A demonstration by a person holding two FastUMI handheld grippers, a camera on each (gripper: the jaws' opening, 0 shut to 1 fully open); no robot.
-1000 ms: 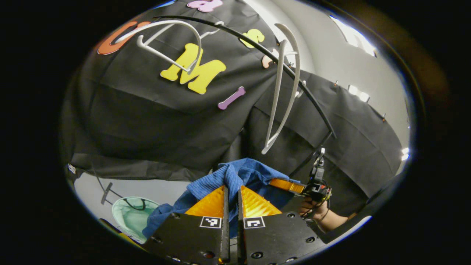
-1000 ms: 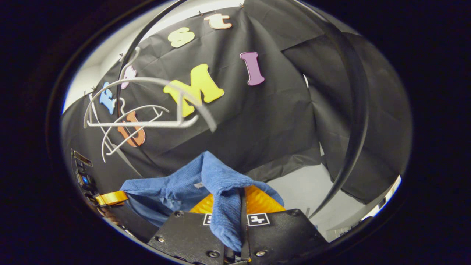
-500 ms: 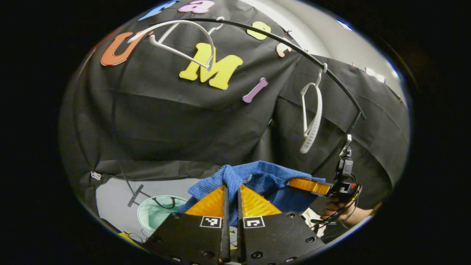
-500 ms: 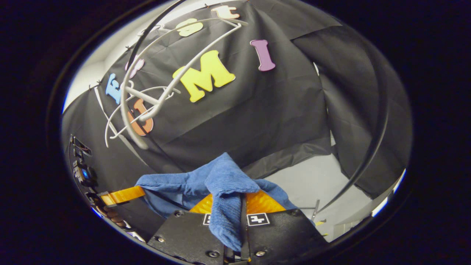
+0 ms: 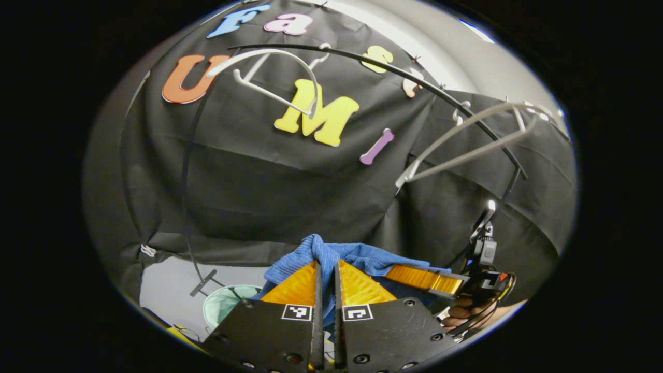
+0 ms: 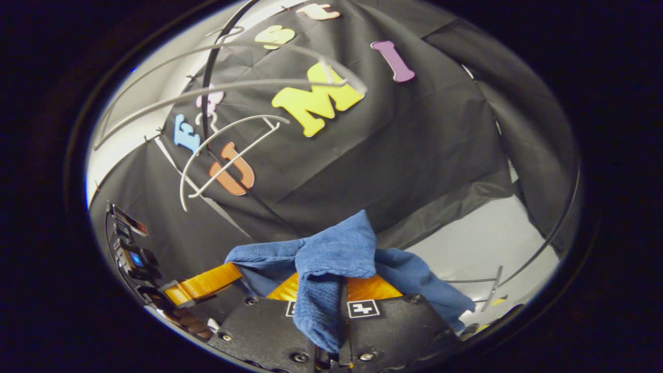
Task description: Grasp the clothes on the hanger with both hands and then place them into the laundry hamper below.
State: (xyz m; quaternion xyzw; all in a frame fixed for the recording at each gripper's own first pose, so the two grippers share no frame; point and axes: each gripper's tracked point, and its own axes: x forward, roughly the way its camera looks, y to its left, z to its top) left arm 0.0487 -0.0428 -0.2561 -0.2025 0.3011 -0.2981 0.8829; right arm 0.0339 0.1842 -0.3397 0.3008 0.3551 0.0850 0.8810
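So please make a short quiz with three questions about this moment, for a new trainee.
1. True or false: the blue garment hangs on a white hanger.
2. What does the left tool clamp?
A. a hanger
B. blue cloth
C. nothing
3. Fill in: in the left gripper view the green hamper lies on the ___, lower left of the garment.

Key:
1. False; both tools hold it, the right tool too, and the hangers on the rail are bare.
2. B
3. floor

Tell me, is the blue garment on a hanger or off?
Off. The blue garment hangs bunched between the left gripper and the right gripper, both shut on it. The white hangers on the rail are bare.
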